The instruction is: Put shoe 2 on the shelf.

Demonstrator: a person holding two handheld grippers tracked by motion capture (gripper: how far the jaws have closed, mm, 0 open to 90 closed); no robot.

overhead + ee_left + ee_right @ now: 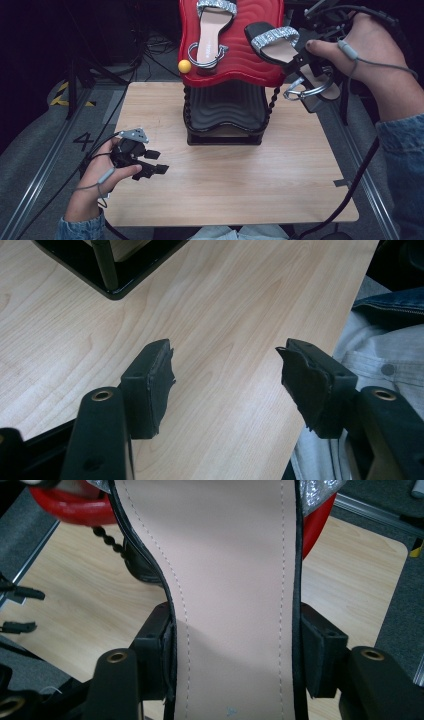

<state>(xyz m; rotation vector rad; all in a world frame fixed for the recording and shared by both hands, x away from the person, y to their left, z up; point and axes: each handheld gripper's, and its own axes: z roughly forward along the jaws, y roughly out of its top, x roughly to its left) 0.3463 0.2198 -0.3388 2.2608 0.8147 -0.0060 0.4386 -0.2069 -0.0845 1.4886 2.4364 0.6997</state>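
Right gripper (pixel 300 56) clamped across the waist of a strappy sandal (pixel 280 42), jaws pinching its sole edges, held in the air beside the red top shelf (pixel 235 75) where its mate (pixel 212 30) lies; left gripper (pixel 150 162) spread and empty, low over the table (pixel 250 180); risks: toe clipping the shelf rim, sandal twisting in the narrow grip, knocking the yellow ball (pixel 184 66) off.

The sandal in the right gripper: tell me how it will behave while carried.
The sandal probably stays stiff: its sole juts past the right gripper without sagging. Clamped only by its edges at the narrow waist, it may pivot. The loose ankle strap will likely swing.
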